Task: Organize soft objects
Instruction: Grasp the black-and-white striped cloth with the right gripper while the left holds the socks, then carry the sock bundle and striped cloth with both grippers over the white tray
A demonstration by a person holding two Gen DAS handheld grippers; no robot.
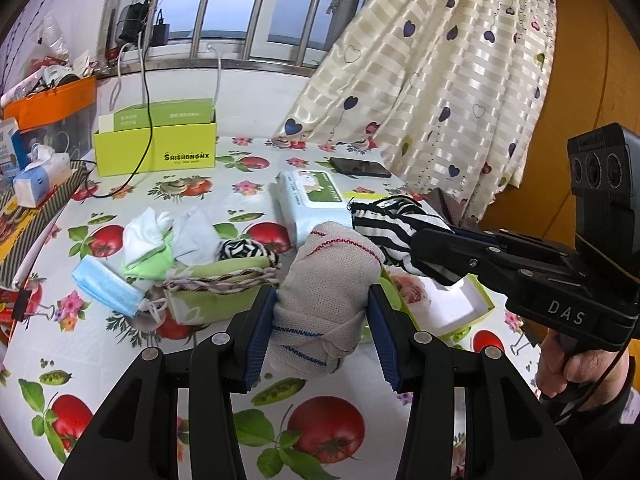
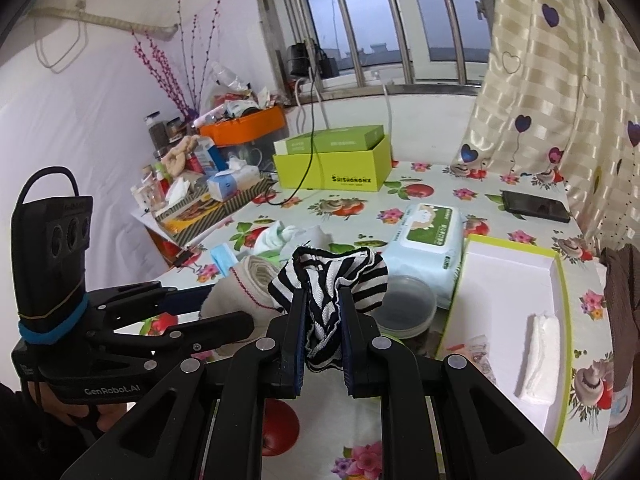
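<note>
Just right of the right gripper, which pinched a striped sock, lay the open white tray; the left gripper, farther away, clamped a beige cloth roll.

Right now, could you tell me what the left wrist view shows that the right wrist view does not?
Only the left wrist view shows the green pouch beside the blue face mask. Only the right wrist view shows the folded white cloth inside the white tray. Both show the left gripper shut on the beige rolled cloth, the right gripper shut on the striped cloth, and the wet wipes pack.
</note>
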